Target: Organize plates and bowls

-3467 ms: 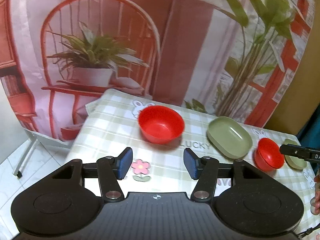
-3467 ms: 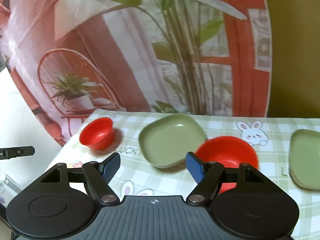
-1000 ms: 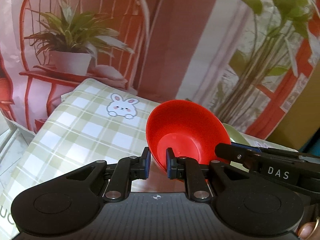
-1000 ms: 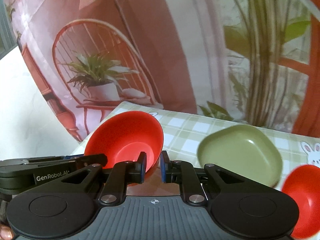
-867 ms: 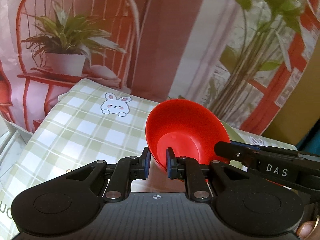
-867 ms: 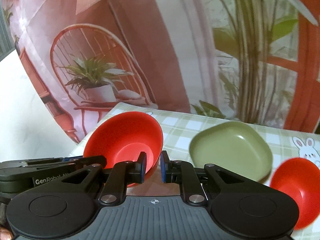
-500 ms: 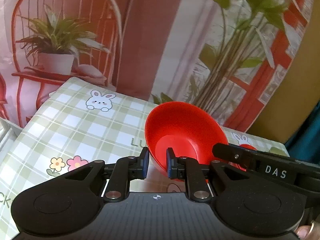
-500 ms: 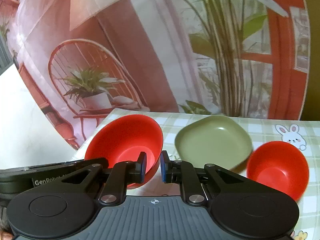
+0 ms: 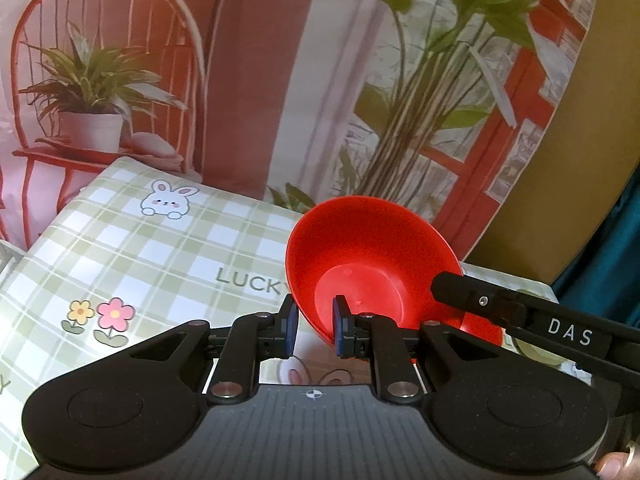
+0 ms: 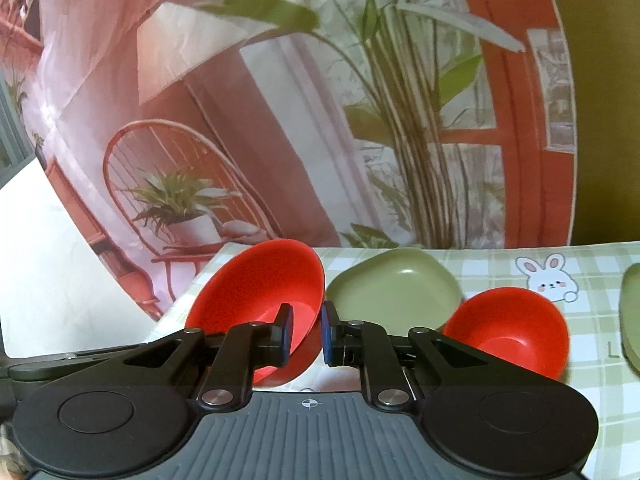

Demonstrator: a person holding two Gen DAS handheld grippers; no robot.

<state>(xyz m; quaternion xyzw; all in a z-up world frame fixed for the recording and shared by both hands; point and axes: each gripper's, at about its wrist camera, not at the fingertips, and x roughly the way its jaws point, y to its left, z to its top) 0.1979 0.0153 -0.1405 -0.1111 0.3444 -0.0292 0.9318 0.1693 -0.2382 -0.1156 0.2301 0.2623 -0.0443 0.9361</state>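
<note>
Both hand-held grippers are clamped on the rim of the same large red bowl (image 9: 376,264), which is tipped up with its hollow facing the cameras. In the left wrist view, the left hand-held gripper (image 9: 314,330) has one blue pad outside the near wall and the other inside the bowl, pinching the rim between them. The right tool's black arm, marked DAS, reaches in from the right and meets the bowl's far right rim. In the right wrist view, the right hand-held gripper (image 10: 306,334) pinches the bowl's right rim in the same way, one pad inside, one outside. The bowl sits at the left side of the surface (image 9: 160,256), which is covered with a green checked cloth printed with rabbits, flowers and the word LUCKY; whether the bowl's base touches the cloth cannot be told. Just right of it in the right wrist view lies a green plate (image 10: 394,286), and in front of that plate, to its right, a smaller red bowl (image 10: 508,330) stands tilted, overlapping the plate's edge in the picture. A second green plate (image 10: 632,316) shows partly at the far right edge. Behind the surface hangs a printed backdrop (image 10: 280,100) with a chair, potted plant and window.
</note>
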